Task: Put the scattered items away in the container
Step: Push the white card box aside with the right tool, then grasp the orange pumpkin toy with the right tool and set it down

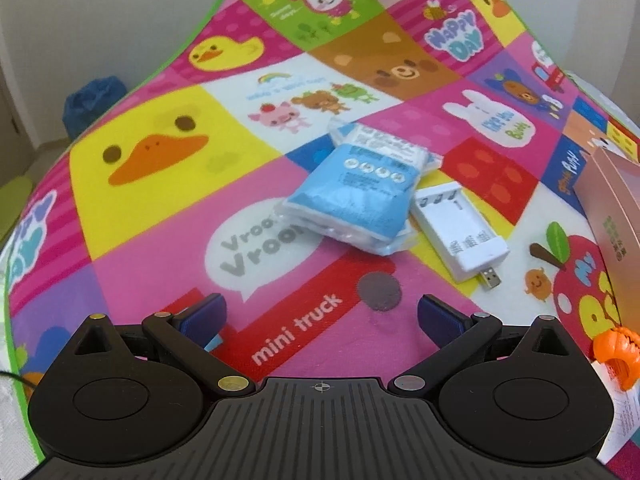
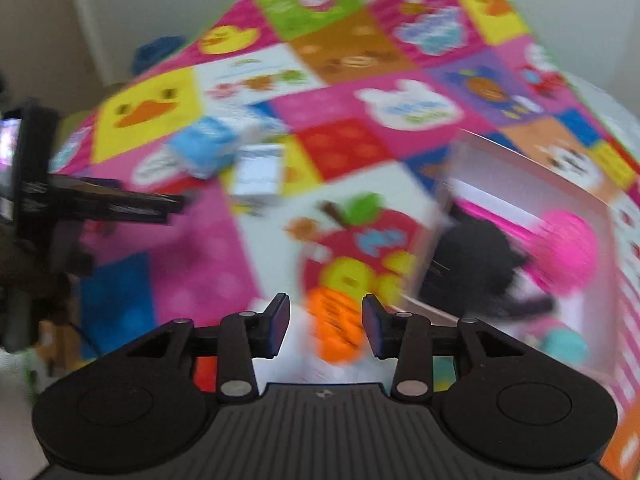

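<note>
A blue and white plastic packet (image 1: 352, 196) lies on the colourful play mat, with a white USB battery charger (image 1: 460, 236) beside it on the right. My left gripper (image 1: 320, 316) is open and empty, hovering short of the packet. The pink box (image 1: 616, 216) stands at the right edge. An orange item (image 1: 616, 348) lies near its front. In the blurred right wrist view my right gripper (image 2: 325, 326) is open, its fingers on either side of the orange item (image 2: 336, 324), not closed on it. The pink box (image 2: 520, 240) holds black and pink things.
The play mat (image 1: 160, 208) covers a raised surface with a green border. A blue bag (image 1: 94, 102) sits on the floor beyond the left edge. The left gripper's body (image 2: 60, 200) shows at the left of the right wrist view.
</note>
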Tool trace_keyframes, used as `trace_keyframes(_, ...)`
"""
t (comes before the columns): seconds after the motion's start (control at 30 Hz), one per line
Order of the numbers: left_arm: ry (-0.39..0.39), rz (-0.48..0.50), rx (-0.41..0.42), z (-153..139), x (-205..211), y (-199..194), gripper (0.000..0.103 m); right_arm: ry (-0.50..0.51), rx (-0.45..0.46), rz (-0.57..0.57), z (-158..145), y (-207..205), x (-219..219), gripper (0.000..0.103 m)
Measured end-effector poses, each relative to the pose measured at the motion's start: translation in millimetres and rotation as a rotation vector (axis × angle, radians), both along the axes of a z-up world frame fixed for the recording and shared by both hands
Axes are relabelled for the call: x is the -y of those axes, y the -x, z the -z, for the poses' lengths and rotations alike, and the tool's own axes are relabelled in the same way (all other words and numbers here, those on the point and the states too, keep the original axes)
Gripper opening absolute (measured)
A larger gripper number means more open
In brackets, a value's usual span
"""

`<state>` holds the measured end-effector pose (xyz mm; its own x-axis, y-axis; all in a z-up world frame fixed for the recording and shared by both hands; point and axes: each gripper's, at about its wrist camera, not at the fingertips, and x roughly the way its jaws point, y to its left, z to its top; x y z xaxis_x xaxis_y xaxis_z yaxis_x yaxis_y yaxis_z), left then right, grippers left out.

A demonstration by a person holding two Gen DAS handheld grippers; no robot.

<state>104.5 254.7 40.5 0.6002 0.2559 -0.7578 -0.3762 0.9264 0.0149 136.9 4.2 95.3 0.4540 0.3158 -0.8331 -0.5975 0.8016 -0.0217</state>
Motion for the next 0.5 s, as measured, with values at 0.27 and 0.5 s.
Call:
trace_keyframes(0.27,0.038,-0.106,0.079,-23,-13,23,0.103,-0.019,-0.102,0.114,45,12,-6,0.039)
trace_keyframes(0.5,0.063,-0.215,0.070,-21,-34,34,0.103,-0.251,-0.118,-0.127,28,45,-37,0.047)
